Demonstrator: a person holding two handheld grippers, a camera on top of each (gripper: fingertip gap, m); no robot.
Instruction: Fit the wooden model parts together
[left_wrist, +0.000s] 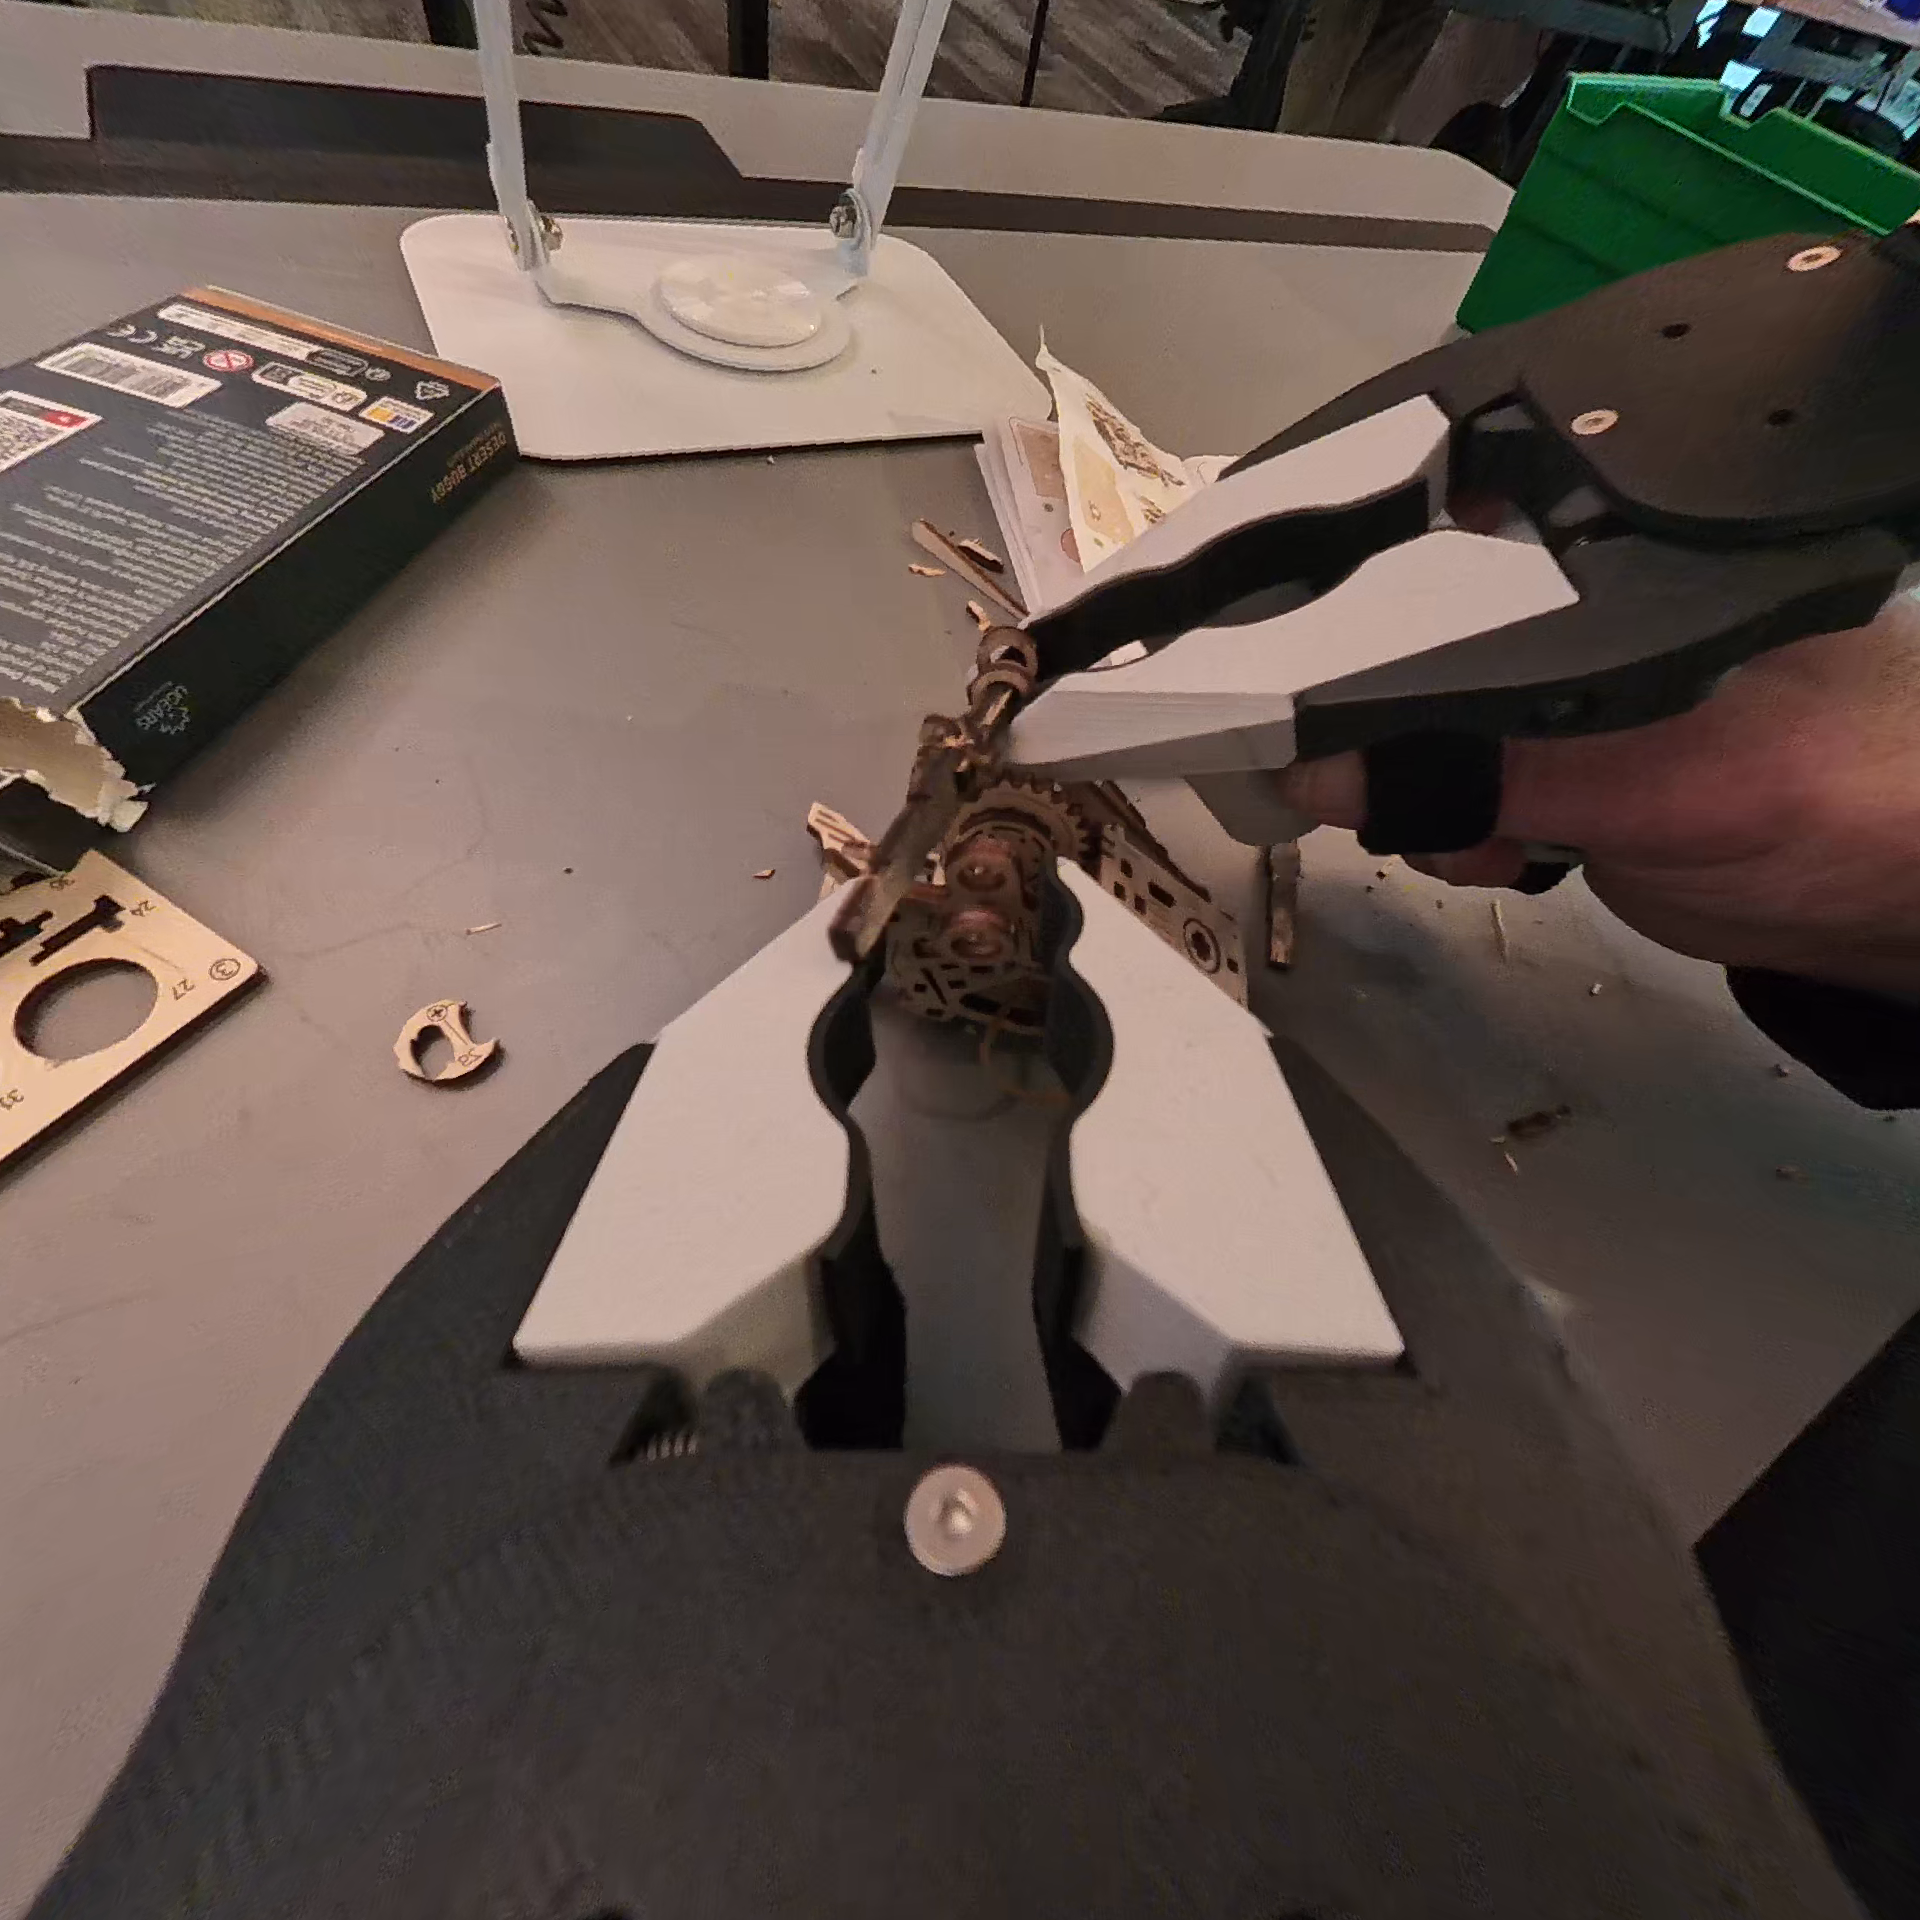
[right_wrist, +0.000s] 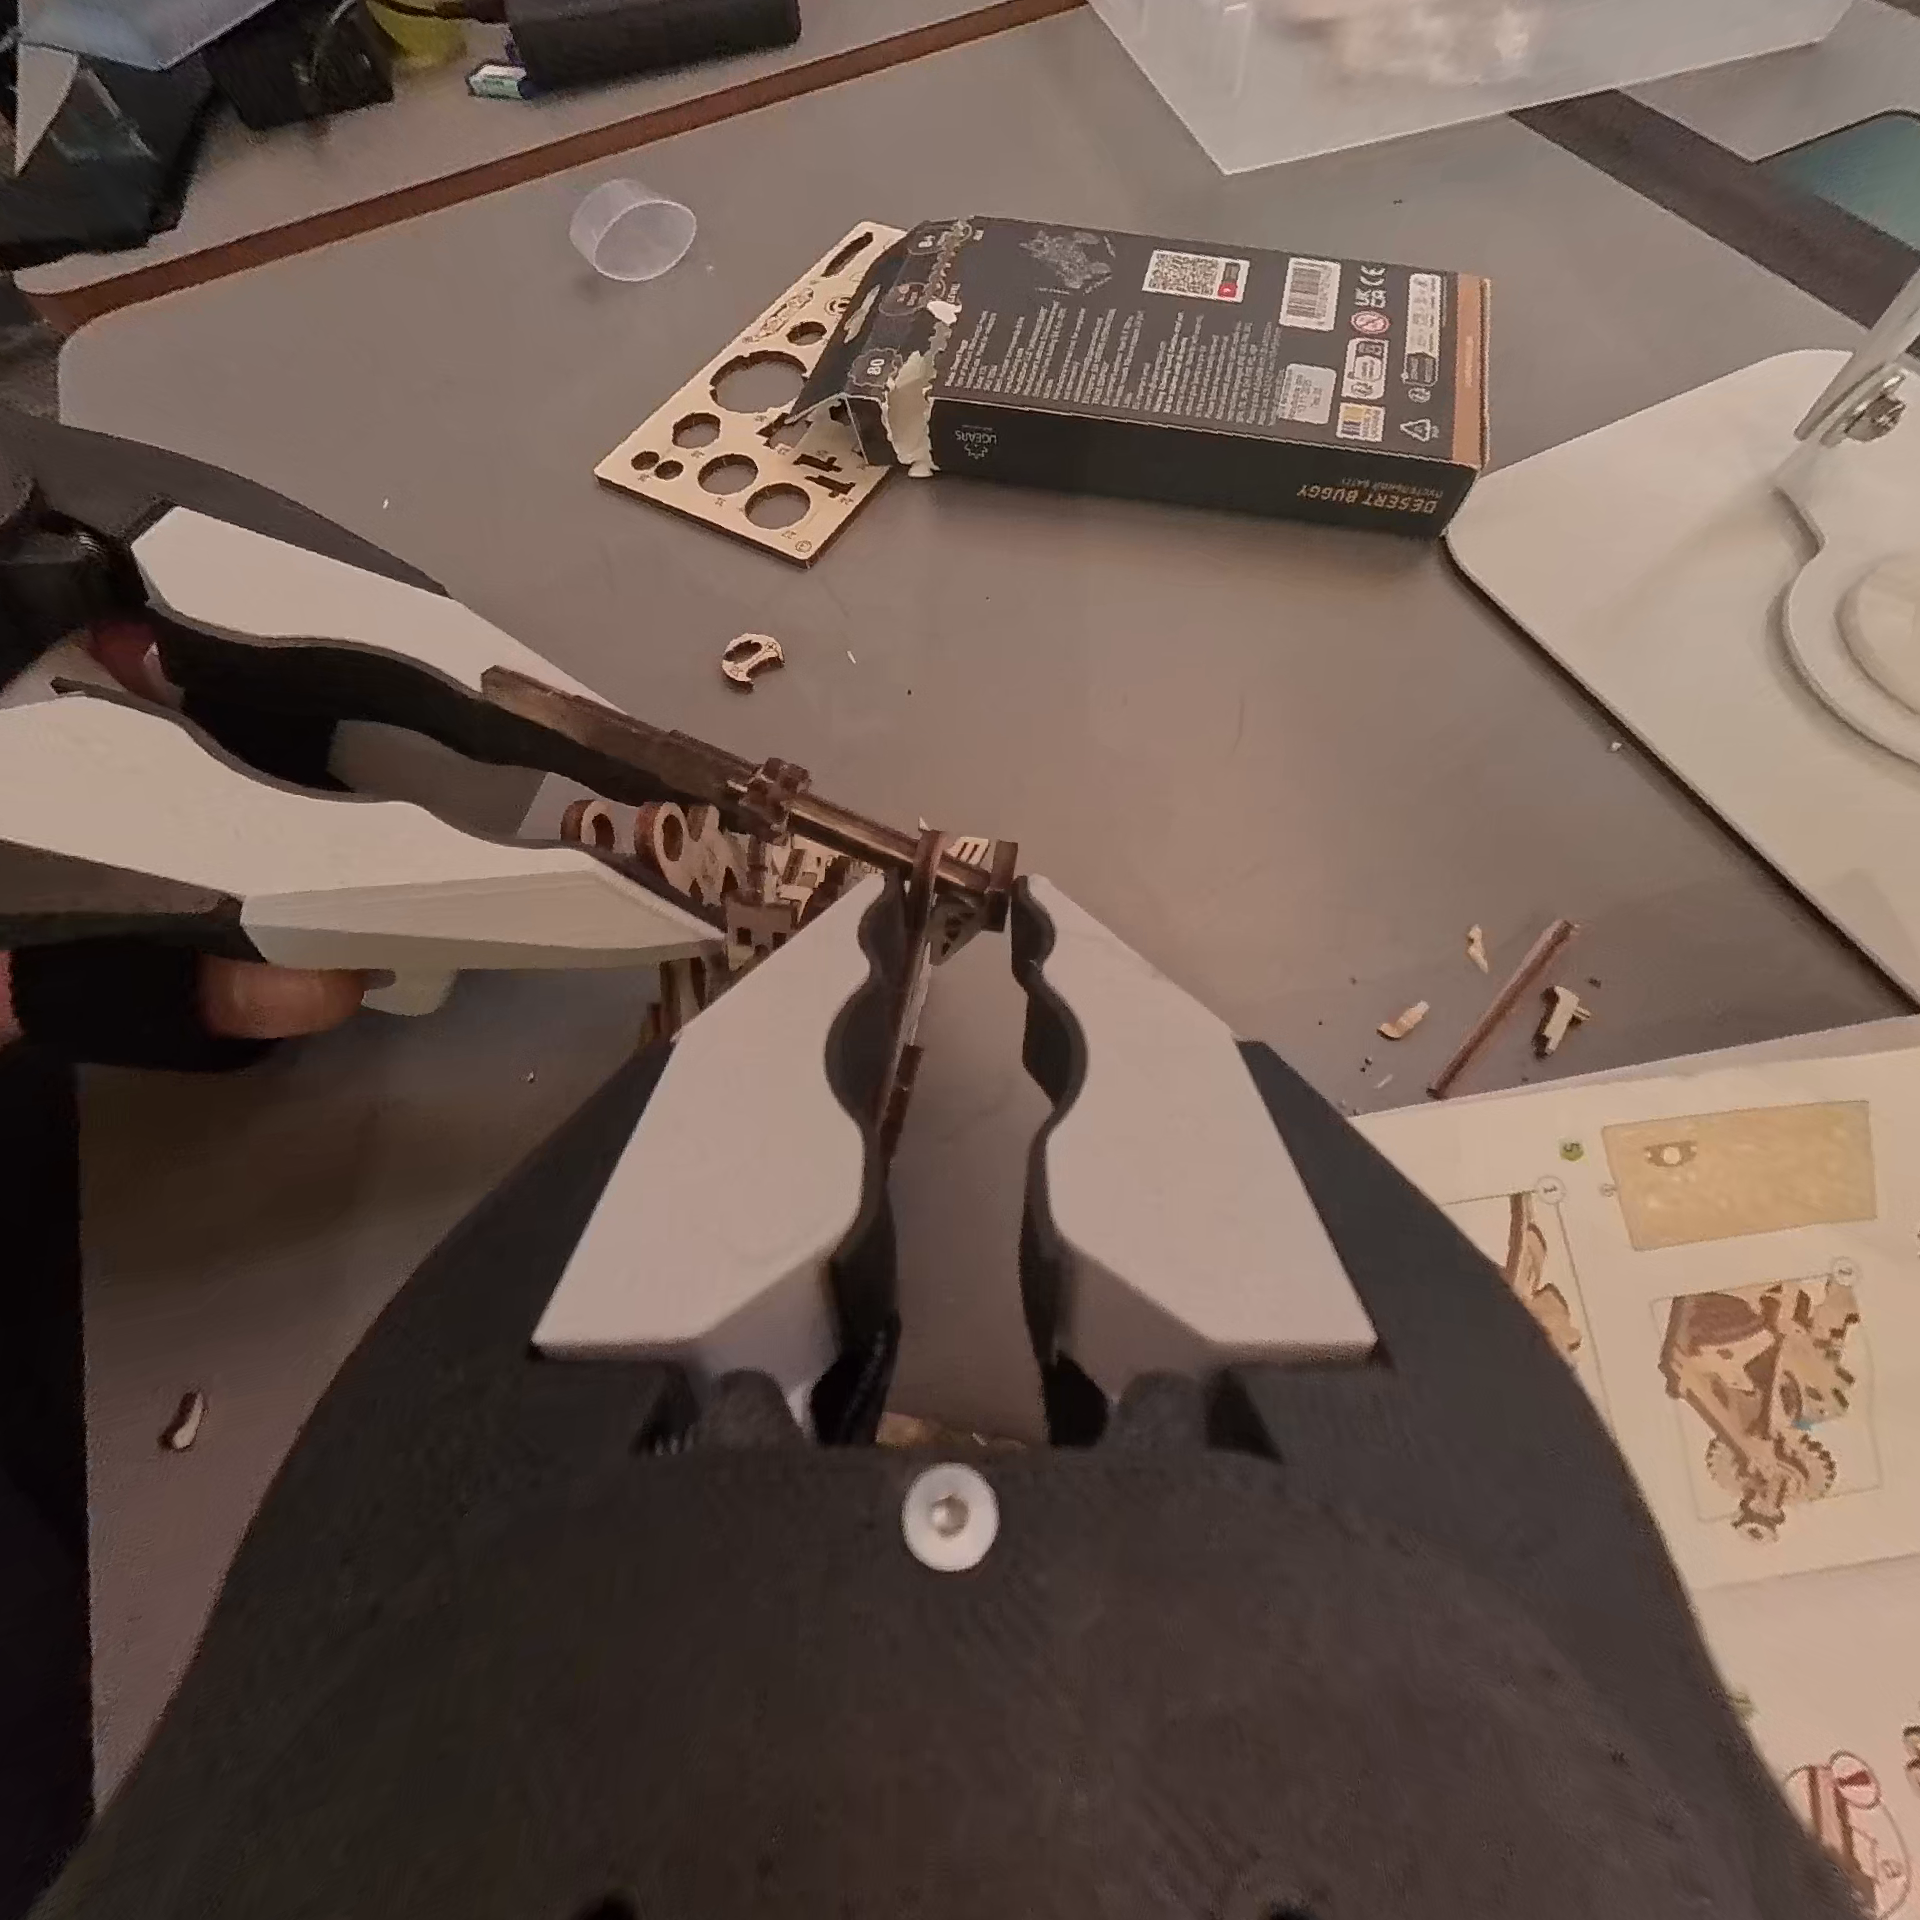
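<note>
On grey table, torn black box

The right gripper is pinching the end of a dark wooden axle assembly, both pads pressing on its small end pieces. From the left, the left gripper is clamping the wooden model body, with the axle running along its upper finger. Behind them, the black box is lying over a punched-out wooden sheet, and an instruction booklet is resting at right.
</note>
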